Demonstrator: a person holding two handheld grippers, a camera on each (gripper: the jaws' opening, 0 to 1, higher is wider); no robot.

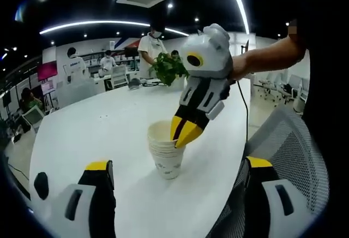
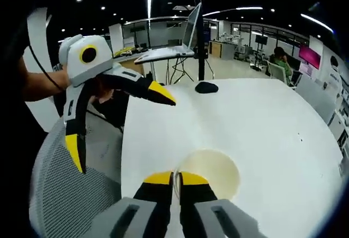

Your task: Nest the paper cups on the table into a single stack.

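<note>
A stack of nested white paper cups stands upright on the white table, near its edge. My right gripper reaches in from the right and its yellow tips pinch the top cup's rim. In the right gripper view I look down into the top cup, and my right gripper is shut on its near rim. My left gripper is wide open, one jaw to each side of the stack and short of it. It also appears as the left gripper, open, held off the table edge.
A grey mesh chair sits against the table edge beside the stack. A green plant and several people stand at the far end. A black mouse-like object and a laptop on a stand lie beyond.
</note>
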